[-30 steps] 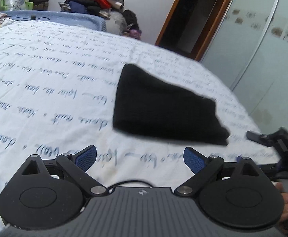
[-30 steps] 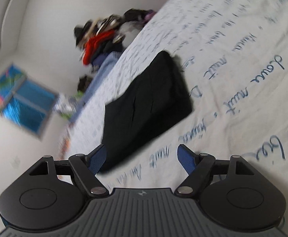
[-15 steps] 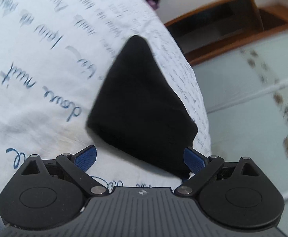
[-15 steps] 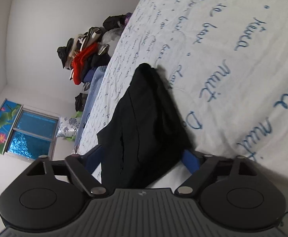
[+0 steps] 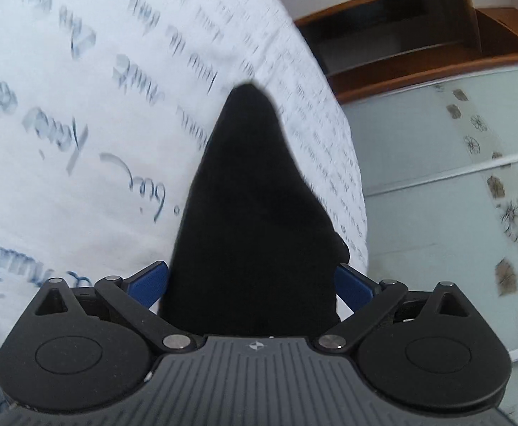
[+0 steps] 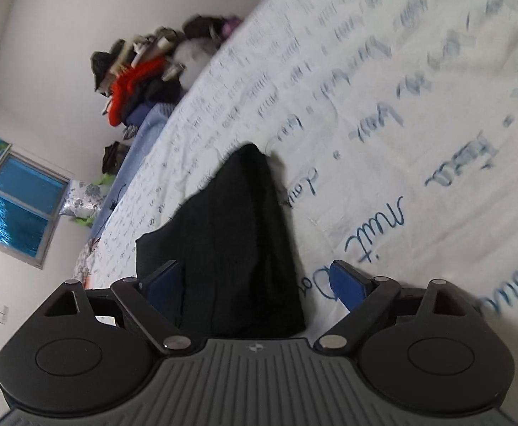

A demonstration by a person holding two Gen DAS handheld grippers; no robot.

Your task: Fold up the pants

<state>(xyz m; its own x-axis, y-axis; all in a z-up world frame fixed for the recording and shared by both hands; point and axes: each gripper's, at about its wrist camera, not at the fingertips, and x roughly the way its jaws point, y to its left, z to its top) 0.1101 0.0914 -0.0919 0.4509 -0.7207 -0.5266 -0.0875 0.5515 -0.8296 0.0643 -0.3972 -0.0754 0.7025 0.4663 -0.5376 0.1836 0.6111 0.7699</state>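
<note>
Left gripper (image 5: 251, 285): jaws spread wide, blue pads either side of the near end of the pants (image 5: 248, 220), nothing pinched yet. Right gripper (image 6: 255, 284): also spread; its left pad lies over the pants (image 6: 230, 248), the right pad over bare sheet, so the bundle's right edge sits between the jaws. Not clamped either.

The pants are a black, already compact folded bundle lying flat on the bed (image 5: 81, 177), on the white script-print sheet. In the left view the bundle narrows to a far corner near the bed's right edge, with the wardrobe door (image 5: 436, 195) beyond.

Handling, by judgement:
- Soft and limp, light, several layers thick. No stiffness; anything unsupported will droop.
- Knit-looking surface, likely grippy on the pads, low slip risk.
- Not fragile; the mattress gives, so pressing down sinks the cloth.
- Best hold: the near edge, one gripper per near corner, biting all layers at once so the stack doesn't splay.
- Risk: catching only the top layer, or pinching the sheet along with it.

Clothes pile (image 6: 134, 71) at the far end of the bed, well apart.
</note>
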